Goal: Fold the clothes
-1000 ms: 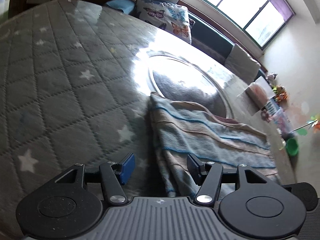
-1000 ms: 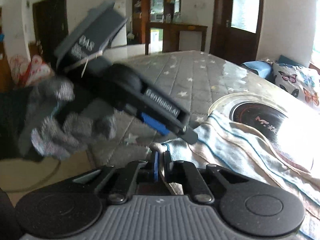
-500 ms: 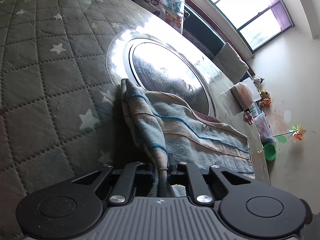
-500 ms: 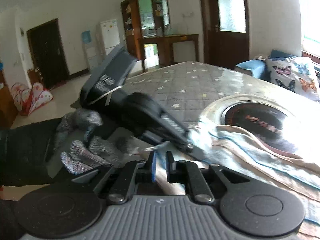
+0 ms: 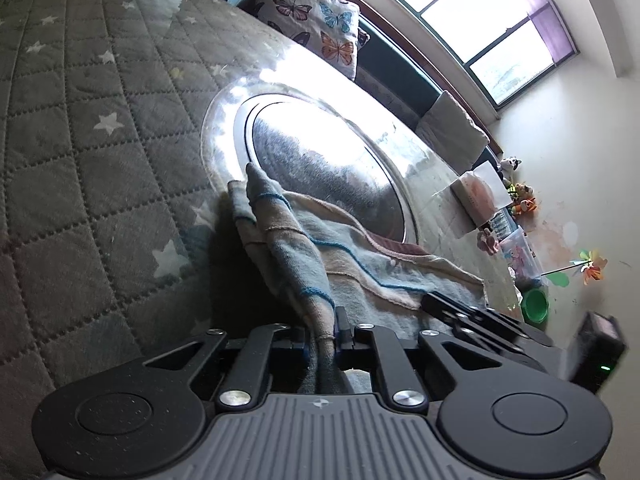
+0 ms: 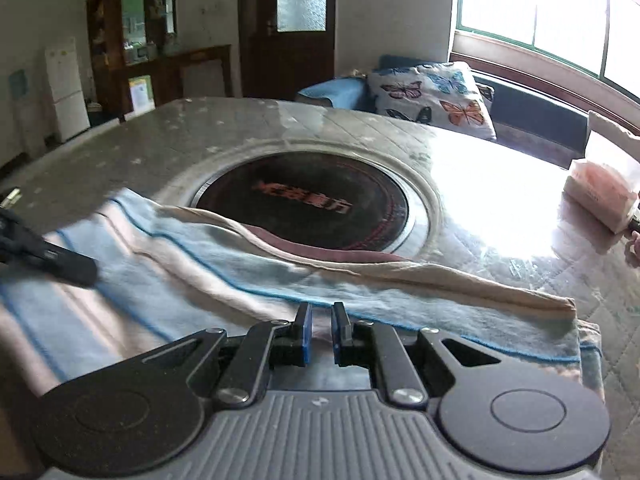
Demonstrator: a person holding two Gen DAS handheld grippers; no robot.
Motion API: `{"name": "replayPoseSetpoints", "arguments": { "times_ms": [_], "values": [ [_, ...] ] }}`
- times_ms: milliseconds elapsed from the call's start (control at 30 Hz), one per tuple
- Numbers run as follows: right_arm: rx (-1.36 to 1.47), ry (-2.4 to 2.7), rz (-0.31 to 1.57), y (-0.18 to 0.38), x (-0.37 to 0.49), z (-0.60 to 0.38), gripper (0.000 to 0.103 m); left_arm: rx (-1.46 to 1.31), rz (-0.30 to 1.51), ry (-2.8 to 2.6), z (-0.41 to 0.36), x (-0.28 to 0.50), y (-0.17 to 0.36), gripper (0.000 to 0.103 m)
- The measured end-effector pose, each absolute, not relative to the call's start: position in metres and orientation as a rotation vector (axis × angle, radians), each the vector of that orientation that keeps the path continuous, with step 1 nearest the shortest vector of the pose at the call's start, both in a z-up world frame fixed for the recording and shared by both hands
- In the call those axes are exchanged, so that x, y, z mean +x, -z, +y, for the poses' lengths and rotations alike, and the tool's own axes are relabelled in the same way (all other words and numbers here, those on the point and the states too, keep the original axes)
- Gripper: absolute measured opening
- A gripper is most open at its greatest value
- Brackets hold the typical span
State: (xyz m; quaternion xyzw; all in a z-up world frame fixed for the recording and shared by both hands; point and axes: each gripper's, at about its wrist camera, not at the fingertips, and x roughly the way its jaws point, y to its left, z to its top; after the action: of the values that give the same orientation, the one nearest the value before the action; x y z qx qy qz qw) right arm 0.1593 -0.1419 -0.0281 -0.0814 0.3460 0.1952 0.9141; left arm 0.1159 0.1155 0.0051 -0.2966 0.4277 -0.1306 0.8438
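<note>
Only one thing has writing on it. The round black glass cooking plate set into the grey quilted counter has red letters across its middle. They are blurry, and the words cannot be made out. They look like a short line of signs running from about 10 o'clock to 4 o'clock on the plate. In the left wrist view the same plate shines so bright that no letters show. A small cross-shaped mark sits on the grey ribbed body. Nothing else has letters or numbers that can be read.
</note>
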Motion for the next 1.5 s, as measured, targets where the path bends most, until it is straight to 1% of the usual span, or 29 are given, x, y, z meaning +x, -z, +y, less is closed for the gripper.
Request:
{"name": "replayPoseSetpoints", "arguments": {
  "times_ms": [133, 500, 800, 1100, 1200, 1300, 1400, 1500],
  "values": [
    [-0.212, -0.384, 0.690, 0.038, 0.167, -0.130, 0.009, -0.625, 0.891, 0.286, 0.112, 0.118, -0.014, 0.010],
    [-0.194, -0.385, 0.679, 0.034, 0.160, -0.131, 0.011, -0.610, 0.863, 0.303, 0.095, 0.128, -0.048, 0.010],
    [-0.195, -0.461, 0.710, 0.029, 0.111, -0.143, 0.011, -0.531, 0.839, 0.327, 0.055, 0.141, -0.089, 0.010],
    [-0.197, -0.563, 0.736, 0.027, 0.043, -0.164, 0.013, -0.432, 0.872, 0.351, -0.009, 0.154, -0.106, 0.010],
    [-0.208, -0.584, 0.727, 0.024, 0.025, -0.176, 0.022, -0.395, 0.884, 0.354, -0.034, 0.159, -0.111, 0.010],
    [-0.156, -0.560, 0.712, 0.017, 0.016, -0.196, 0.024, -0.357, 0.898, 0.362, -0.063, 0.166, -0.113, 0.009],
    [-0.083, -0.463, 0.677, 0.008, 0.012, -0.229, 0.030, -0.324, 0.923, 0.376, -0.092, 0.174, -0.109, 0.009],
    [-0.010, -0.336, 0.651, 0.004, 0.012, -0.266, 0.031, -0.284, 0.954, 0.391, -0.121, 0.179, -0.099, 0.009]
  ]
}}
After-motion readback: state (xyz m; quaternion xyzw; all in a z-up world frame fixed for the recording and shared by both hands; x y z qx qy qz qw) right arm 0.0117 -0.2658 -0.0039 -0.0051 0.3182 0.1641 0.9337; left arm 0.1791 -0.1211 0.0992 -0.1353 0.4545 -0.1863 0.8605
